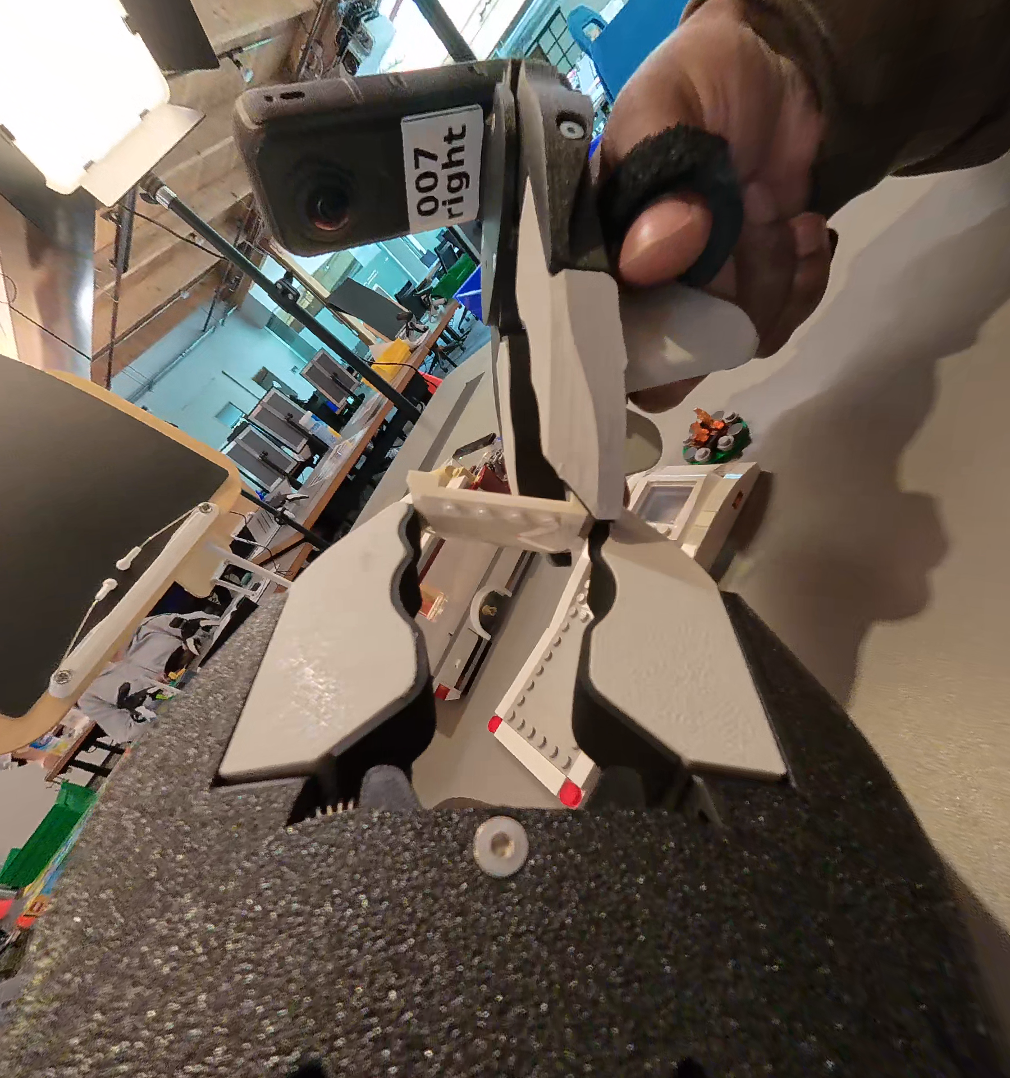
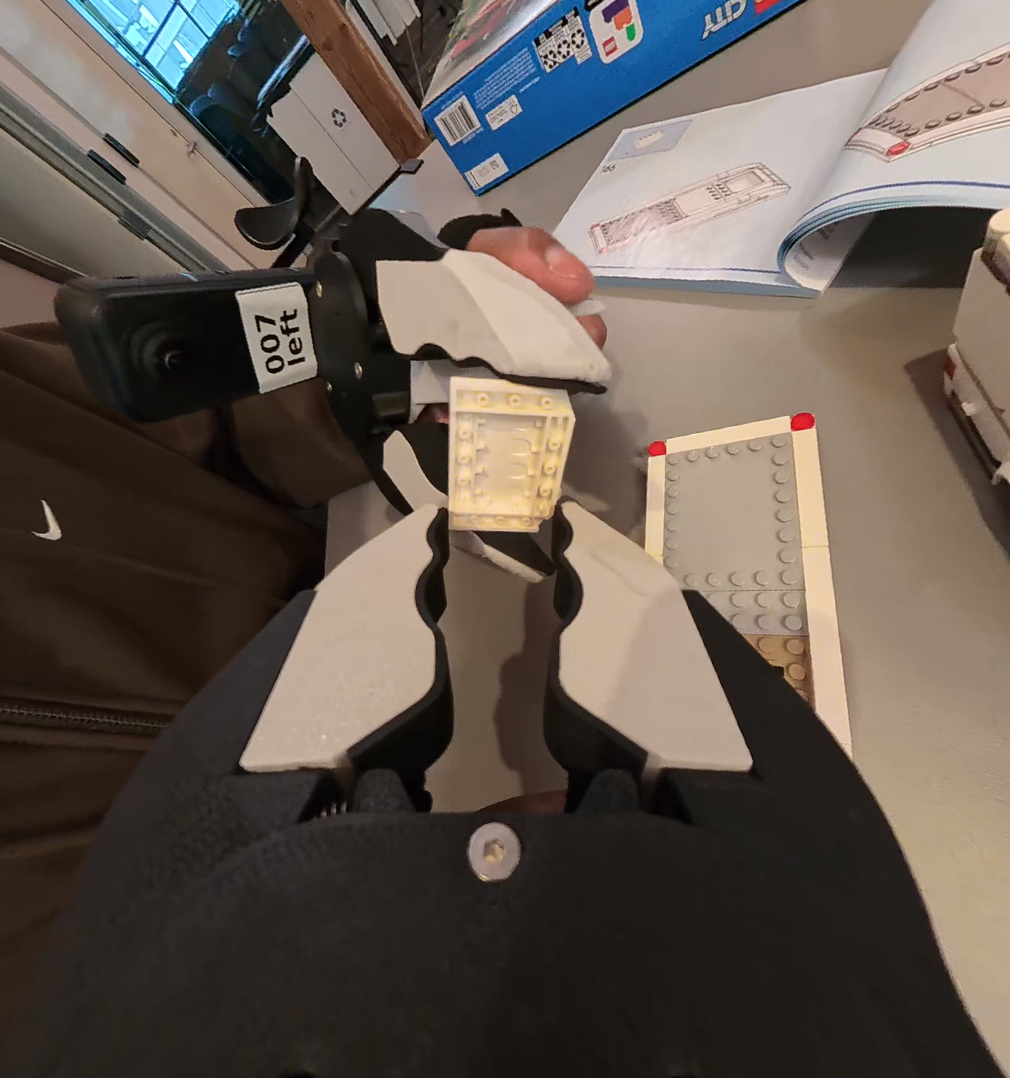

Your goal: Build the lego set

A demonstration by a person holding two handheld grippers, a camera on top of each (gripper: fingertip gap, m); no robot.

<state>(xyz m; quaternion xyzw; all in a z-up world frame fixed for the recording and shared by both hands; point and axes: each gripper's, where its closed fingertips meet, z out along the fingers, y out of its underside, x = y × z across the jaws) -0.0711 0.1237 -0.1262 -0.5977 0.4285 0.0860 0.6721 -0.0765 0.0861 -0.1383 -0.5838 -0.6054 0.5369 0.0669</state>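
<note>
Above the grey table [image 2: 724, 361], both my grippers meet on one cream-white square brick piece with studded edges [image 2: 511, 461]. My right gripper [image 2: 499, 519] clamps the piece's near edge, its two pads pressed to opposite sides. My left gripper [image 1: 499, 525] stands wider: one fingertip lies along the far edge of the piece and the other sits below it, but whether its pads press I cannot tell.

The right wrist view alone shows the piece's hollow underside, a blue cardboard box [image 2: 549, 87] at the table's far edge, an open instruction booklet [image 2: 753, 192] beside it, and my brown jacket [image 2: 82, 554]. The left wrist view alone shows a small round green and grey studded model [image 1: 715, 437] and a white brick block with a window [image 1: 689, 501] farther off.

Both views show the long grey studded plate with white border and red corner dots [image 2: 735, 525] lying flat beside the grippers. A white brick vehicle [image 2: 1004, 379] is cut off by the frame edge. My left fingers partly hide the plate.
</note>
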